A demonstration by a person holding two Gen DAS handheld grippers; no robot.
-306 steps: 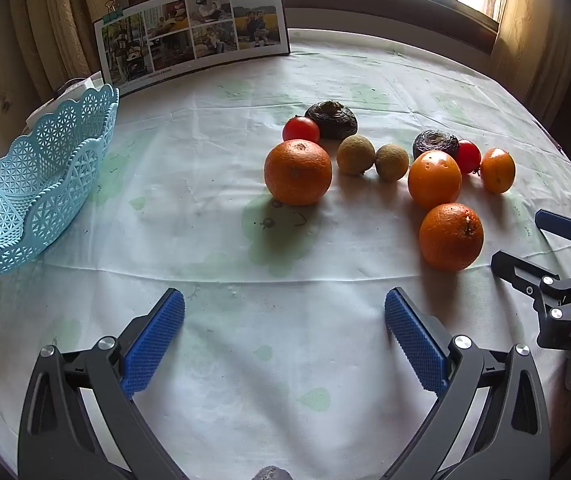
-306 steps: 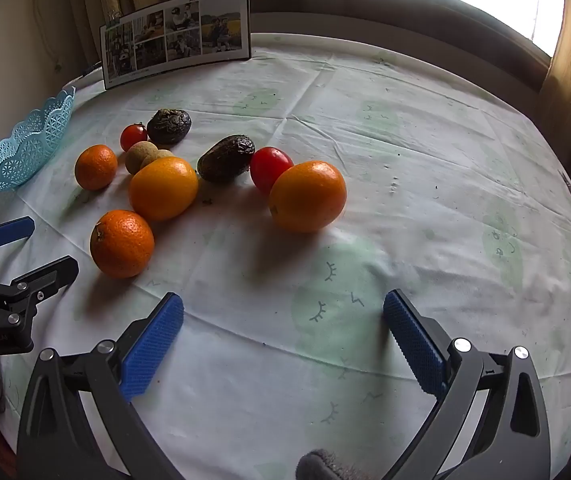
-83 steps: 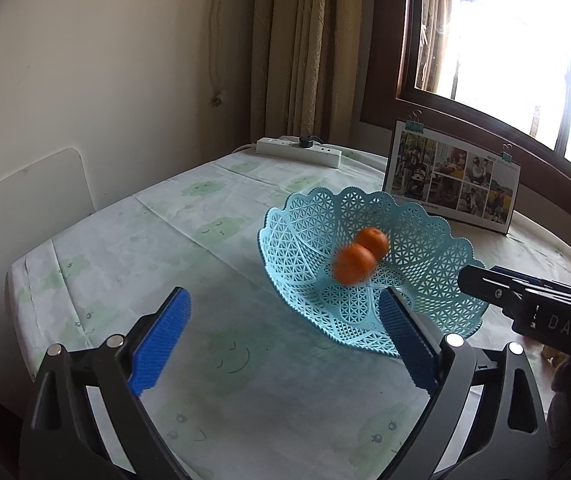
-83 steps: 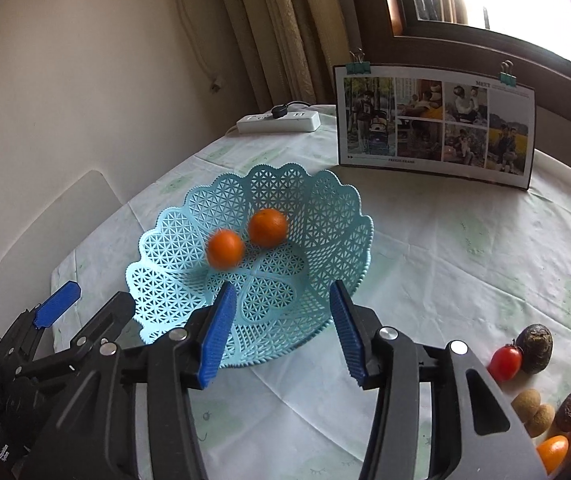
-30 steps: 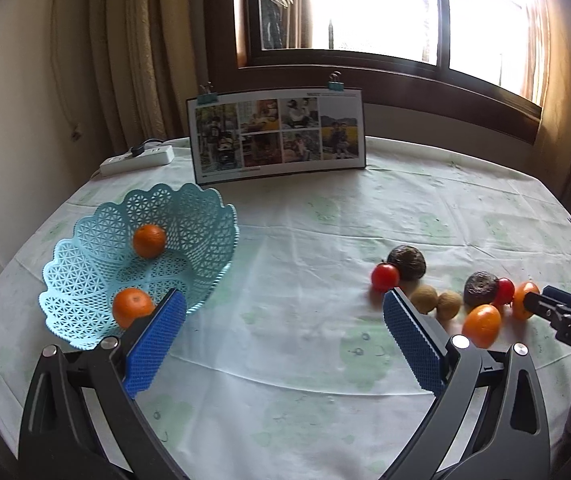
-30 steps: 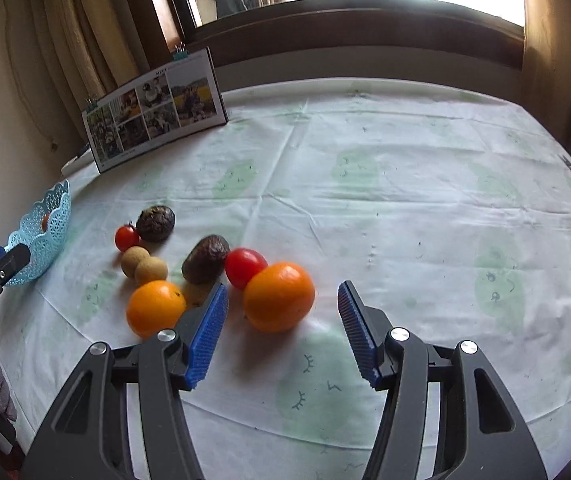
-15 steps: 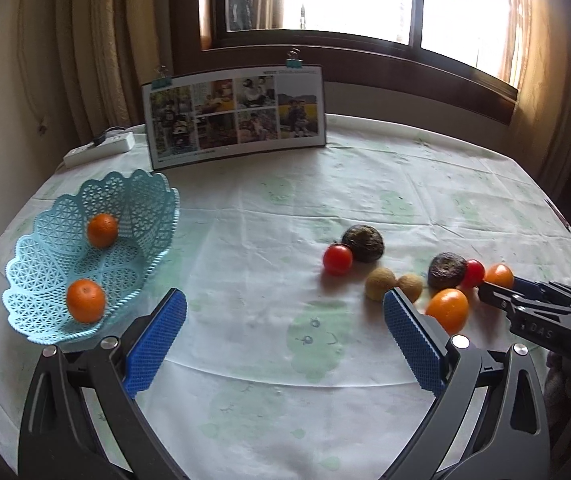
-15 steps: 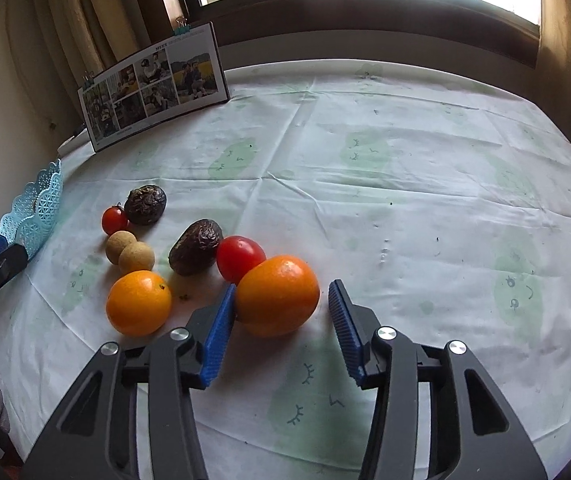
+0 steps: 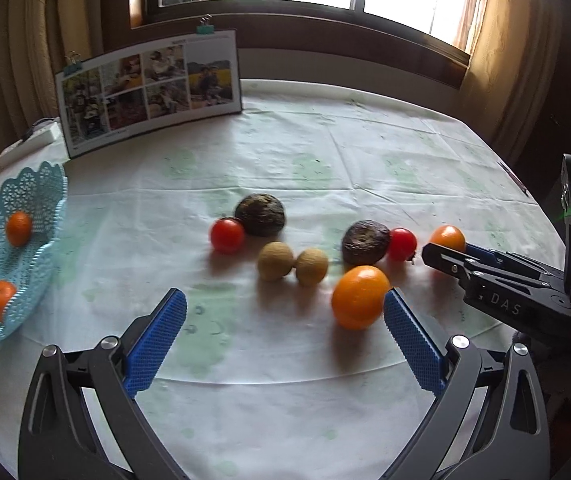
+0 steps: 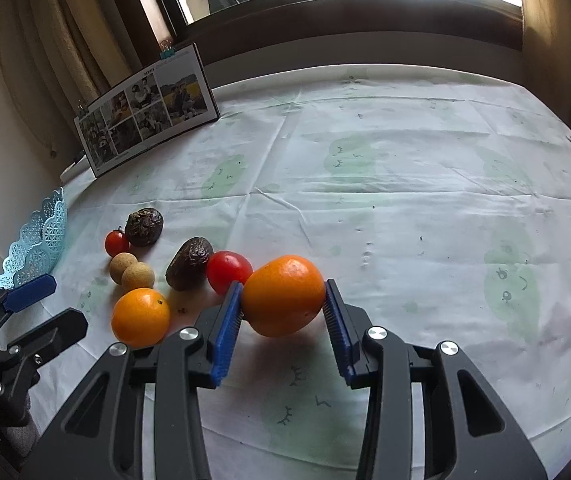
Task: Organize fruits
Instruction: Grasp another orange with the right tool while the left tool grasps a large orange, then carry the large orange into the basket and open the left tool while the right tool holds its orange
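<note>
Right wrist view, nearest first: the right gripper [image 10: 283, 300] has its blue pads either side of the large orange [image 10: 283, 295], apparently touching its flanks; I judge it clamped on the fruit. Just left of its left finger sit a red tomato [image 10: 228, 270] and a wrinkled dark fruit [image 10: 189, 257], with a second orange [image 10: 140, 315] further left.

That orange should be firm, fairly heavy, round and smooth, so liable to roll or slip; holding across its widest middle, as here, looks right.

Left wrist view adds what this one lacks: the left gripper [image 9: 281, 336] spread wide and empty, the second orange just inside its right finger, and far to its left the blue basket [image 9: 51, 196] already holding two small oranges [image 9: 18, 228].
</note>
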